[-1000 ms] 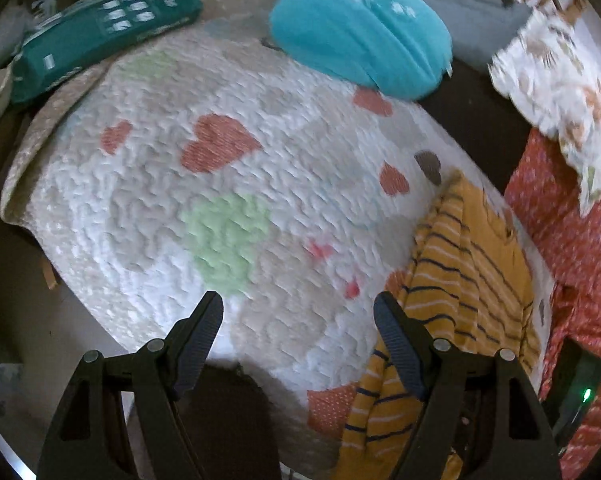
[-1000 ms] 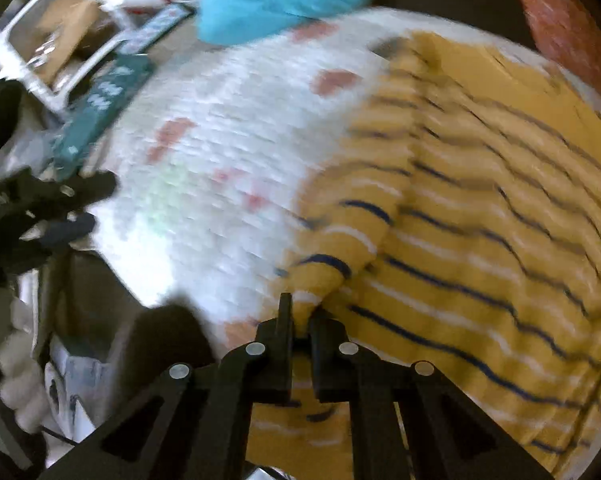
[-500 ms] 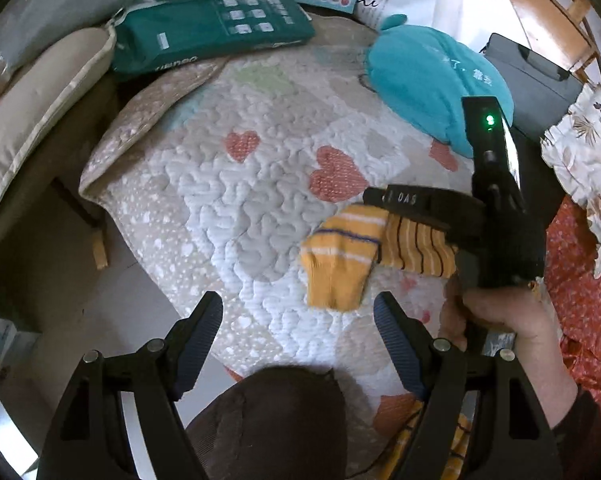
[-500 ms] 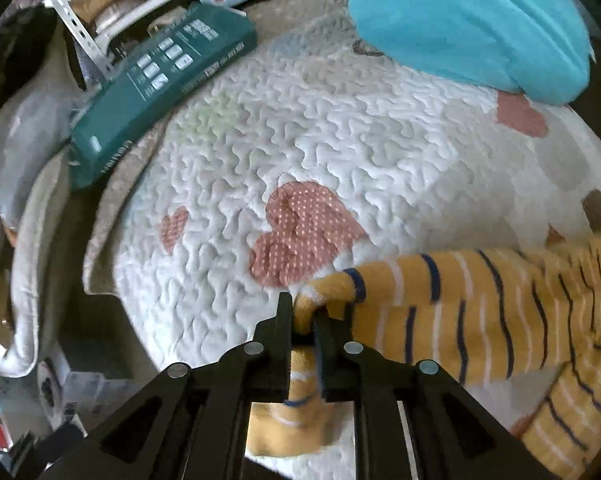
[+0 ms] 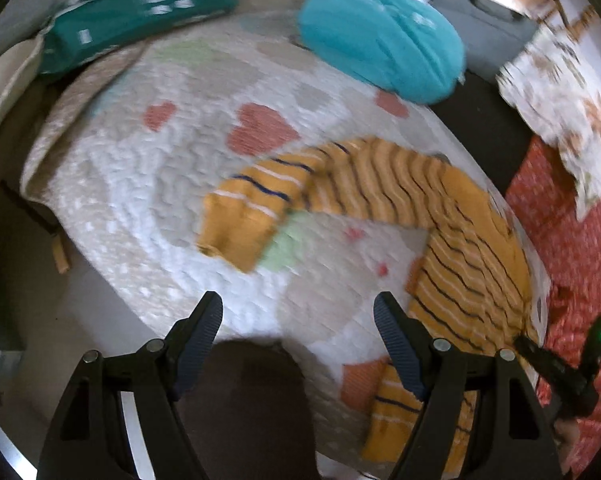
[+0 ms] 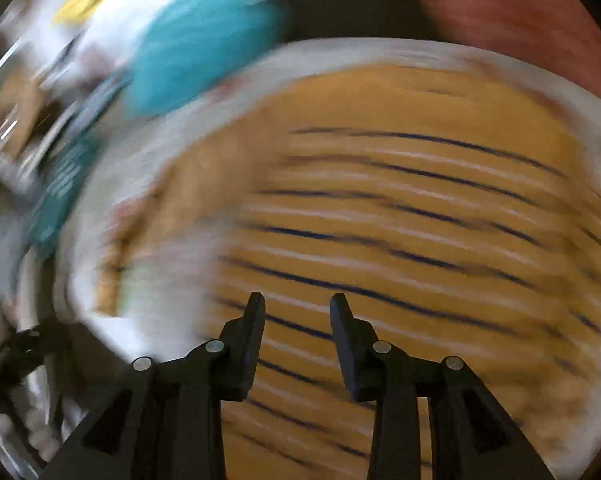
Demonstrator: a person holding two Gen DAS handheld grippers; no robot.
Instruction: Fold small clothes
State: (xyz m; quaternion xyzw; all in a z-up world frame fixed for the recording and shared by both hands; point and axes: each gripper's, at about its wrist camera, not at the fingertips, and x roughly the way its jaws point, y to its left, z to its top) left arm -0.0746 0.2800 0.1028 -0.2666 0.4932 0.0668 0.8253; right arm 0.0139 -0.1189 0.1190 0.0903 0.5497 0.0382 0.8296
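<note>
A small yellow sweater (image 5: 452,216) with navy and white stripes lies on the heart-print quilt (image 5: 148,184). One sleeve (image 5: 252,208) is stretched out flat to the left, away from the body. My left gripper (image 5: 298,320) hangs open above the quilt's near edge, nothing between its fingers. The right gripper (image 6: 297,304) hovers over the sweater's body (image 6: 400,208) in a blurred right wrist view; its jaws are opening and nothing is between them. That right gripper also shows at the lower right edge (image 5: 560,368) of the left wrist view.
A teal cushion (image 5: 380,56) lies at the quilt's far side. A green pack (image 5: 132,16) sits at the far left. Red patterned cloth (image 5: 572,240) and a floral cloth (image 5: 564,112) lie to the right. The quilt's edge drops off at the left and near side.
The right gripper carried the sleeve out to the left, let go of it and pulled back over the sweater's body. The left gripper shifted a little; its jaws stayed wide.
</note>
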